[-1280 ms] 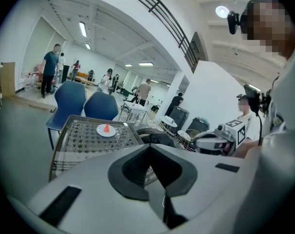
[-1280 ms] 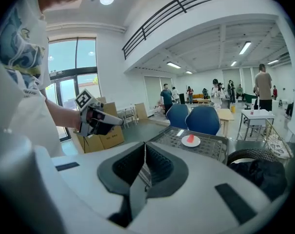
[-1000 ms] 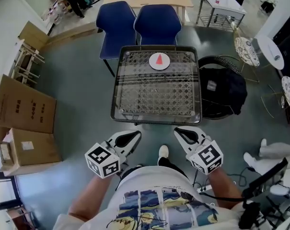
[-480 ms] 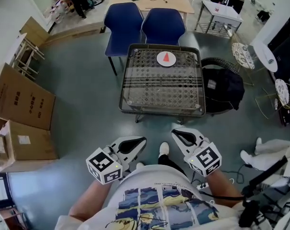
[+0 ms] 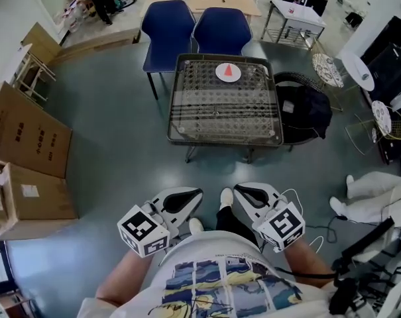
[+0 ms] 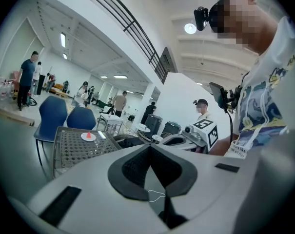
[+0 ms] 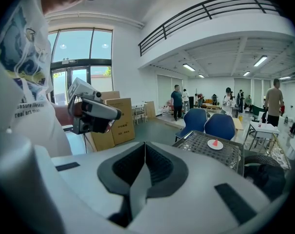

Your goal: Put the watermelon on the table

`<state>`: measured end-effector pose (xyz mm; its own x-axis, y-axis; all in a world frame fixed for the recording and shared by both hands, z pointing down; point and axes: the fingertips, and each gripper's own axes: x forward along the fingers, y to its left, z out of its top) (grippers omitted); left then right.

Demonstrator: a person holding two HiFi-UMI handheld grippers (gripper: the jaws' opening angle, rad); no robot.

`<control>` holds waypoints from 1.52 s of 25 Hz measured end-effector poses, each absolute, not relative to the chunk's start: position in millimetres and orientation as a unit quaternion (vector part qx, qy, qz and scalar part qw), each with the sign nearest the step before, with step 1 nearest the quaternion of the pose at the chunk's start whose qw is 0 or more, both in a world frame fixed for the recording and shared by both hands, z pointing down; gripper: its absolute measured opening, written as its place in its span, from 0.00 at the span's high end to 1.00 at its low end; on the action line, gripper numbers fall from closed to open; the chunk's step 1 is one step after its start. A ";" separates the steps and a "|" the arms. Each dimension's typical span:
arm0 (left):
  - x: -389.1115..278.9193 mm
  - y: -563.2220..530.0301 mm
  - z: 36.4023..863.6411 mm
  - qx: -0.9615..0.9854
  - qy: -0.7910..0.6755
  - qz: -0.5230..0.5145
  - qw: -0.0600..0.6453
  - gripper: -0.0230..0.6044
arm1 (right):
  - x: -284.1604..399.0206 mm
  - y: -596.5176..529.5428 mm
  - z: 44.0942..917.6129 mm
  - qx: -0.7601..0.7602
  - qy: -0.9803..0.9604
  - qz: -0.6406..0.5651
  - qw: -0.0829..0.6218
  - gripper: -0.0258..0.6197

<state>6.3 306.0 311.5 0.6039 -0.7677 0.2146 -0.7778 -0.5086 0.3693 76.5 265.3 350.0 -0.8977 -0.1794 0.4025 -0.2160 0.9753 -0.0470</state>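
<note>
A slice of red watermelon lies on a white plate at the far end of a glass-topped mesh table. Both grippers are held close to my body, well short of the table's near edge. My left gripper is shut with nothing between its pads, and so is my right gripper. The left gripper view shows its closed jaws, with the table and watermelon far off to the left. In the right gripper view the closed jaws face the table and the slice.
Two blue chairs stand behind the table. A black bag on a round wire chair sits at its right. Cardboard boxes line the left wall. Grey floor lies between me and the table. People stand far off.
The table and plate have drawn farther away and up in the head view as I stepped back. Both grippers came back with me and stayed shut.
</note>
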 end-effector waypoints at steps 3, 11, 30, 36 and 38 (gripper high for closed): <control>6.9 323.0 312.5 0.870 -0.443 0.020 0.215 0.95 | 73.6 281.1 347.9 0.101 -0.974 0.040 0.201 0.94; 6.5 350.8 311.5 0.871 -0.444 0.020 0.212 0.95 | 62.8 315.5 345.4 0.084 -0.975 0.017 0.205 0.94; 2.2 376.5 313.1 0.870 -0.449 0.021 0.201 0.95 | 58.6 344.7 336.8 0.076 -0.976 0.000 0.206 0.94; 1.7 380.6 314.9 0.867 -0.454 0.023 0.204 0.95 | 57.2 348.1 336.0 0.069 -0.977 -0.002 0.204 0.94; 2.7 380.9 315.2 0.867 -0.454 0.023 0.202 0.95 | 57.2 349.0 335.6 0.067 -0.977 -0.004 0.202 0.94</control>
